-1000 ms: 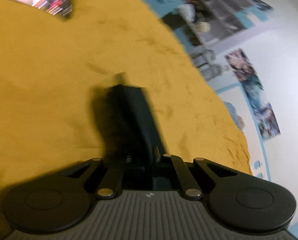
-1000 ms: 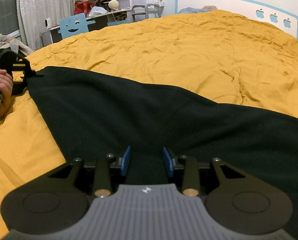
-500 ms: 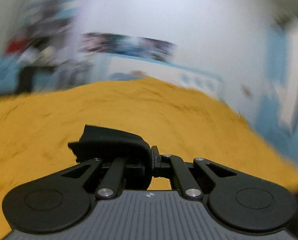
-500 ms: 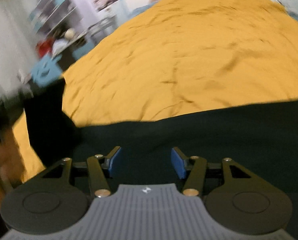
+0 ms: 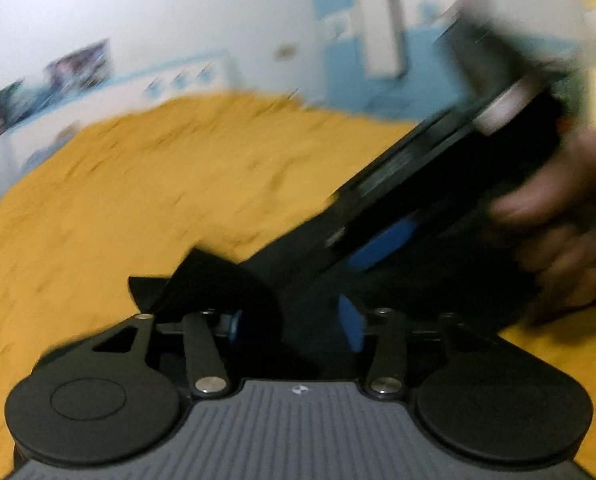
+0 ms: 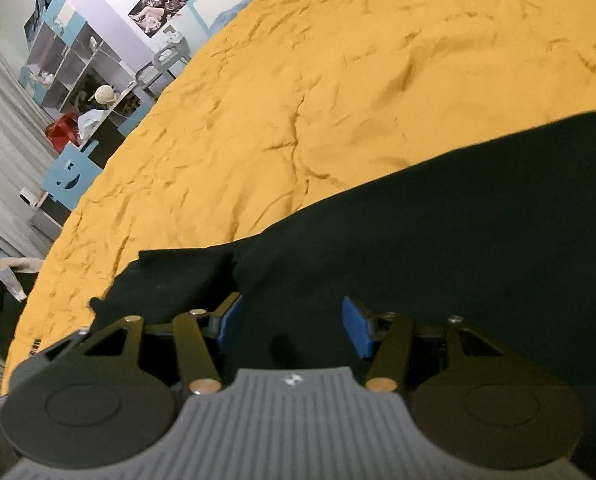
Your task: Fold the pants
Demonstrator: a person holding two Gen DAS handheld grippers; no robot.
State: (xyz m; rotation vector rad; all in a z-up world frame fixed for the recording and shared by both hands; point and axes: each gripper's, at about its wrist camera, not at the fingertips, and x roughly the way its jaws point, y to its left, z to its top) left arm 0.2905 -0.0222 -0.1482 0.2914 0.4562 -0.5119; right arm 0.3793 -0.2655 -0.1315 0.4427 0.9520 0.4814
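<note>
Dark pants lie across the yellow bedspread. One end is doubled over onto the rest. My right gripper hovers open just above the dark cloth, blue pads apart and nothing pinched. In the left wrist view my left gripper has its jaws opening. A fold of the pants drapes over its left finger and lies between the pads, which no longer press on it. The right gripper and the hand that holds it cross the view just beyond, blurred.
Yellow bedspread fills most of both views. Past the bed's left edge stand open shelves, a blue chair back with a smiley cut-out and a heap of pale clothes. A light headboard and wall posters lie beyond.
My left gripper swung the pants' end across the bed to beside the right gripper while rolling, then its jaws parted. The right gripper's jaws widened and it tilted.
</note>
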